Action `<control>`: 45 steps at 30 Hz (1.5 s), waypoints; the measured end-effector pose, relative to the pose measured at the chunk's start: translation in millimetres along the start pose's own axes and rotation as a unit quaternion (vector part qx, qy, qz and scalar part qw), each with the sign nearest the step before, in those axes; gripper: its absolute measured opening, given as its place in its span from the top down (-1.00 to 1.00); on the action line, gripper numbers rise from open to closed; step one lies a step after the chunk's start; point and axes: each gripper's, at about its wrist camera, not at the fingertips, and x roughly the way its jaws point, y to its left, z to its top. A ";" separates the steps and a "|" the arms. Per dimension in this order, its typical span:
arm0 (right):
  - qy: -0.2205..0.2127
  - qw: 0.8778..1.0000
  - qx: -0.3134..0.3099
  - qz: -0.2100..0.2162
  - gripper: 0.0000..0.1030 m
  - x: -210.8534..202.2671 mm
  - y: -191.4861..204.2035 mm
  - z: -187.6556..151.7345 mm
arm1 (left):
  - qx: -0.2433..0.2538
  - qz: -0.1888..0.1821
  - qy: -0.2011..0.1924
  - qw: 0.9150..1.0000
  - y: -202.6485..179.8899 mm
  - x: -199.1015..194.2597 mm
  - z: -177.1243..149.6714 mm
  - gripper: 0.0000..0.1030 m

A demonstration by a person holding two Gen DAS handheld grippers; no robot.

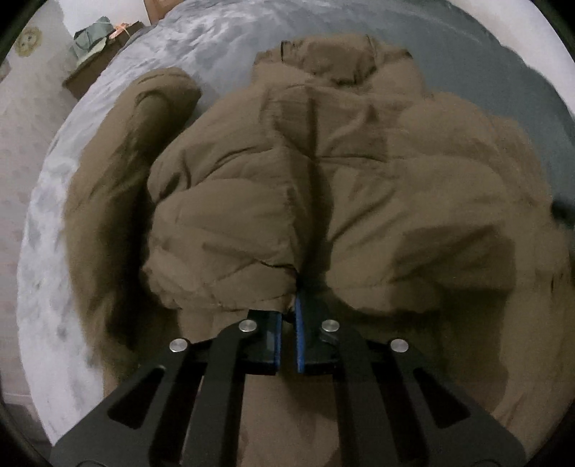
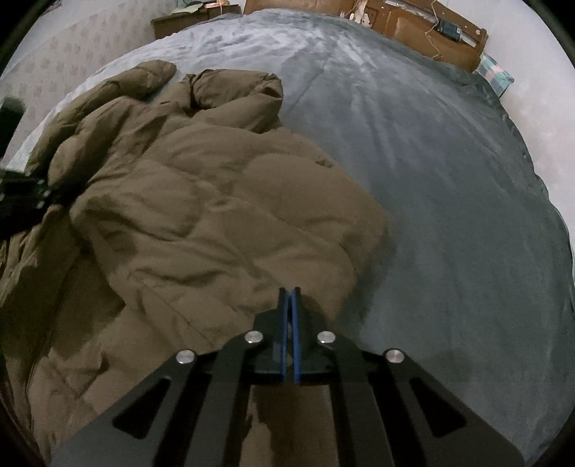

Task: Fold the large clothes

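A large brown puffer jacket (image 1: pixel 323 172) lies spread on a grey bed cover (image 1: pixel 222 32). My left gripper (image 1: pixel 289 305) is shut on a bunched fold of the jacket's lower edge, which hides its fingertips. One sleeve (image 1: pixel 143 118) lies to the left. In the right wrist view the jacket (image 2: pixel 201 201) fills the left half. My right gripper (image 2: pixel 290 292) is shut with its blue pads together and nothing between them, above the jacket's right edge. The left gripper shows dark at the far left edge (image 2: pixel 18 194).
The grey bed cover (image 2: pixel 431 179) stretches right of the jacket. A wooden headboard (image 2: pixel 413 25) with a small blue device lies at the back. A dark bedside table (image 1: pixel 90 64) with green cloth on it stands by the patterned wall.
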 end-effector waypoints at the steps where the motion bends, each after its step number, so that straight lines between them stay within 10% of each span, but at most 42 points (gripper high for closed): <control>1: 0.004 1.000 -0.001 0.003 0.97 -1.0 0.3 -1.3 | 0.004 0.003 0.003 1.000 -0.3 -2.0 -5.2 0.93; 5: -0.011 1.000 0.017 0.021 0.85 -12.8 -3.8 -5.0 | 0.016 0.006 -0.013 1.000 3.2 -21.3 -22.4 0.52; 7: -0.035 0.998 0.049 0.025 0.02 -28.1 -15.5 -8.4 | 0.011 -0.006 -0.022 1.000 11.8 -37.2 -30.3 -0.39; 8: -0.052 0.996 0.067 0.019 -0.44 -36.7 -22.3 -11.4 | 0.005 0.000 -0.034 0.999 20.3 -46.4 -36.1 -0.59; 9: -0.060 0.995 0.080 0.015 -0.46 -41.1 -28.1 -11.7 | 0.001 0.013 -0.050 0.999 34.7 -56.0 -45.7 -0.68; 14: -0.062 0.990 0.127 -0.021 -0.46 -40.8 -45.2 -14.0 | -0.024 0.026 -0.058 0.998 56.1 -66.9 -28.7 -0.67; 17: -0.068 0.990 0.117 -0.040 -0.43 -35.8 -33.3 -5.9 | -0.037 0.011 -0.059 0.998 61.9 -62.1 -12.4 -0.27; 21: -0.052 0.992 0.114 -0.023 0.24 -20.8 -20.3 2.8 | -0.047 0.023 -0.042 0.998 60.4 -36.3 13.8 0.45; 24: -0.029 0.994 0.105 -0.012 0.58 -4.9 -7.8 9.1 | -0.056 0.061 -0.008 0.997 68.4 -3.0 22.1 0.62; 34: 0.021 0.995 0.076 -0.054 0.62 33.4 24.5 -5.2 | -0.051 0.179 0.026 0.982 124.6 30.6 -5.8 0.95; 45: -0.004 0.995 0.093 -0.031 0.59 0.5 24.8 2.0 | -0.136 0.026 0.010 0.990 177.0 11.0 -23.8 0.88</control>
